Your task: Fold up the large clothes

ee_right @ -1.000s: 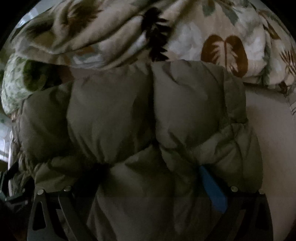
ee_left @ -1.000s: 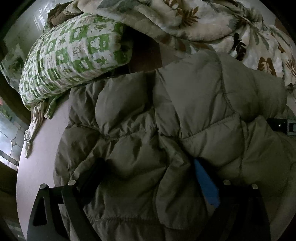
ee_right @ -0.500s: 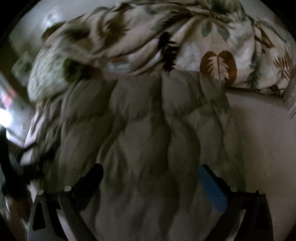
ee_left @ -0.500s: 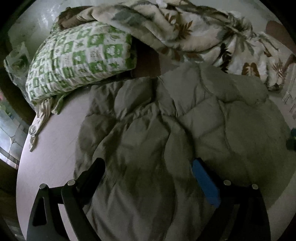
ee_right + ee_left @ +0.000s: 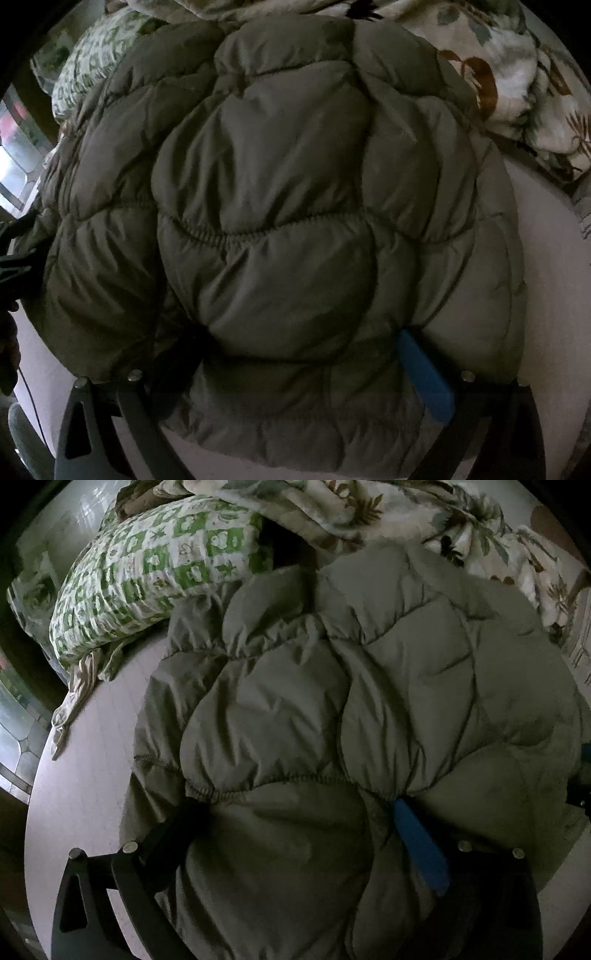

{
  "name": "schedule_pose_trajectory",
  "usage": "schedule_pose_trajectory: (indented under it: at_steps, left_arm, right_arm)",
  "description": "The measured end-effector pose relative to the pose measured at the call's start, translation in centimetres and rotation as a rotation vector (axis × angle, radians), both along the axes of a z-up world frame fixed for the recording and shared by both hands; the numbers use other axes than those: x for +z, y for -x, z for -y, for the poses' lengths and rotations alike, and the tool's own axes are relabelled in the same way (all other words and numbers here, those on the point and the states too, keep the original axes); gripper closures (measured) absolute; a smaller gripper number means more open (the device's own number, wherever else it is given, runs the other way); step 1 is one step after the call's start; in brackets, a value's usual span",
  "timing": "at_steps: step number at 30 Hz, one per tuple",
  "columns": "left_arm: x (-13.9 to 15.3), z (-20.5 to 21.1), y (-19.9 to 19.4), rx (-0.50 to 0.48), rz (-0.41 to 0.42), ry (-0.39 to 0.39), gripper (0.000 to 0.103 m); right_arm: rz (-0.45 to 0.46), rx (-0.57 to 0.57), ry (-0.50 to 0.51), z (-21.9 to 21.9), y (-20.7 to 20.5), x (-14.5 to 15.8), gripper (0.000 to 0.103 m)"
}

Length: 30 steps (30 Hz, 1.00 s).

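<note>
An olive quilted puffer jacket [image 5: 369, 709] lies bunched on a pale bed sheet [image 5: 85, 775]. It fills the right wrist view [image 5: 288, 221] too. My left gripper [image 5: 295, 812] is open, its black and blue fingers spread wide and pressed into the jacket's padding. My right gripper [image 5: 299, 339] is open in the same way, fingers sunk into the jacket's near edge. The fingertips of both are buried in fabric.
A green-and-white patterned pillow [image 5: 147, 576] lies at the back left. A cream leaf-print blanket [image 5: 388, 513] is heaped along the back; it also shows in the right wrist view [image 5: 517, 85]. Bare sheet [image 5: 546, 277] lies to the jacket's right. The bed's left edge borders a window.
Half a second ago both grippers were drawn back above the flatter jacket. Now both are pushed down into it again and the padding bulges between the fingers.
</note>
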<state>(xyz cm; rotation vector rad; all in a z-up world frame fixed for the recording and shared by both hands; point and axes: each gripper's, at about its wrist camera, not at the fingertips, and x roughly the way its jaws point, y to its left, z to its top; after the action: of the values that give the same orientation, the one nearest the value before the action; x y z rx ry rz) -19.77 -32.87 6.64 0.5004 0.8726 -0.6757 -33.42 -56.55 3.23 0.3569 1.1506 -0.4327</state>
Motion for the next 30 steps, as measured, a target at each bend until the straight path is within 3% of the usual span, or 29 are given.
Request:
schedule_pose_trajectory:
  at_steps: [7, 13, 25, 30]
  left_arm:
    - [3.6, -3.6, -1.4, 0.007, -0.034, 0.055, 0.000]
    - [4.9, -5.9, -3.5, 0.049, -0.084, 0.065, 0.000]
    - [2.4, -6.6, -7.8, 0.079, -0.315, 0.097, 0.000]
    - [1.5, -7.0, -10.0, 0.110, -0.354, 0.106, 0.000]
  right_arm:
    - [0.132, -0.016, -0.008, 1.0, 2.9, 4.4, 0.000]
    - [0.148, -0.091, -0.006, 4.3, 5.5, 6.4, 0.000]
    - [0.103, -0.180, -0.016, 9.1, 8.8, 5.8, 0.000]
    - [0.092, -0.191, -0.020, 9.6, 8.9, 5.2, 0.000]
